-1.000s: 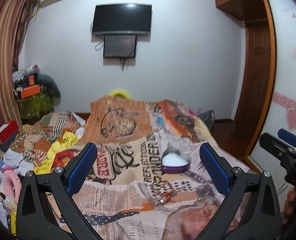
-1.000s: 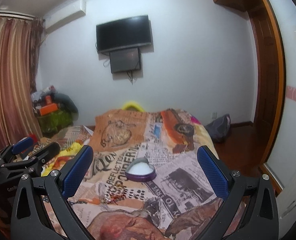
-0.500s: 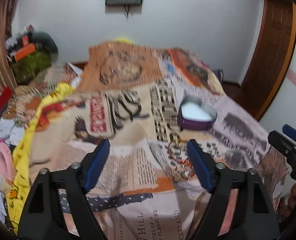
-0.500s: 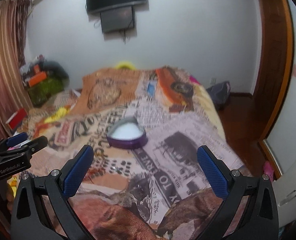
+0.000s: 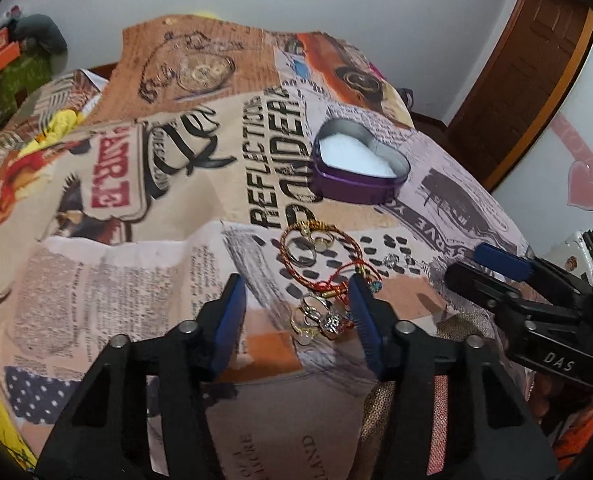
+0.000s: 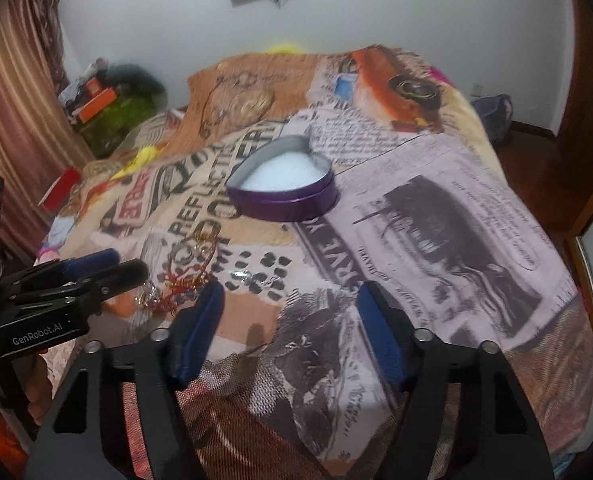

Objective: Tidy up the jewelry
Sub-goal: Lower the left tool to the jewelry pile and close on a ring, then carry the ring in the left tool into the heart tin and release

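Left gripper [image 5: 296, 308] hangs low over the bedspread [image 5: 108, 264], jaws parted and holding nothing; the jewelry [image 5: 320, 276] lies between and just beyond its blue pads [image 5: 230, 312]. The pile runs lengthwise away from the gripper toward the tin [image 5: 358, 174]: a cluster of rings [image 5: 318, 320] nearest, red cord bracelets [image 5: 316, 256] with two more rings inside the far loop, and a small piece [image 5: 390, 260] lying apart to the right. The tin is heart-shaped, purple-walled, open, lined with white, and no jewelry shows in it. In the left wrist view its point faces right and away; the right wrist view shows the tin [image 6: 284, 190] with its notch toward the far wall.

Right gripper [image 6: 292, 328], jaws likewise apart and empty, hangs over bare printed cloth to the right of the pile. Only its view shows the left gripper from the side [image 6: 68, 280], its tips just above the jewelry [image 6: 180, 280], there blurred. Only the left view resolves single rings, and shows the right gripper [image 5: 508, 276] at the frame's right edge.
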Demonstrator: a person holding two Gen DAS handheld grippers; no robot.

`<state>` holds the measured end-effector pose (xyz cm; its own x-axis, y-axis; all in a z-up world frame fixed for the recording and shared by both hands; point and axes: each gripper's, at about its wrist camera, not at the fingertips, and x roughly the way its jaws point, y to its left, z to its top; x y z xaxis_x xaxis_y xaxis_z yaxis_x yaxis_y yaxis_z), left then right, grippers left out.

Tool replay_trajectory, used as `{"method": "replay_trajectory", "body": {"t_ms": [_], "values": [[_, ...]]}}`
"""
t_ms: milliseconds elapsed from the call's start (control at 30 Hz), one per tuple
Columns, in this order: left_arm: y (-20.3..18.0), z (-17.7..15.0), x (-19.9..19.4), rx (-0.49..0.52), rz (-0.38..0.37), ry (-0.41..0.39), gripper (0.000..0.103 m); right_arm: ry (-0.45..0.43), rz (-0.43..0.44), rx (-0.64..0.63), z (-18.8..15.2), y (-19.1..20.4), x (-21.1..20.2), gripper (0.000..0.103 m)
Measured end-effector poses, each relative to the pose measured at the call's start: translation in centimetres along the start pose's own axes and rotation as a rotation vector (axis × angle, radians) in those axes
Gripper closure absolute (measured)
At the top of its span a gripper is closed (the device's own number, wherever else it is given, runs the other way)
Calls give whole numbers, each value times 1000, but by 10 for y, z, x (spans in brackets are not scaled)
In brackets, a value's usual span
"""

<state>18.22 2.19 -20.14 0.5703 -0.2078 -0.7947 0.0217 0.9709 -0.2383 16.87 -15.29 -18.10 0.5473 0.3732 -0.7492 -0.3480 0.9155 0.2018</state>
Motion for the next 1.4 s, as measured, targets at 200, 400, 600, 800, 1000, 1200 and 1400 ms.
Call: {"method": "replay_trajectory", "body": {"t_ms": [200, 400, 600, 800, 1000, 1200, 1400], "values": [[-4, -2, 6, 18, -19, 16, 60, 48, 26, -73, 4, 8, 19, 60], [-6, -2, 12, 41, -39, 27, 70, 73, 90, -110, 12, 12, 32, 65], [-6, -2, 15, 47, -53, 21, 78, 107, 103, -138, 16, 15, 46, 76], [-5, -2, 14, 43, -66, 7, 85, 140, 148, -138, 14, 15, 55, 85], [-8, -2, 5, 55, -59, -27, 85, 135, 144, -130, 14, 13, 57, 95], [-14, 4, -10, 73, -38, -79, 85, 97, 115, -121, 17, 11, 46, 96], [-21, 17, -34, 88, -30, -160, 85, 26, 110, -102, 25, 12, 24, 95]]}}
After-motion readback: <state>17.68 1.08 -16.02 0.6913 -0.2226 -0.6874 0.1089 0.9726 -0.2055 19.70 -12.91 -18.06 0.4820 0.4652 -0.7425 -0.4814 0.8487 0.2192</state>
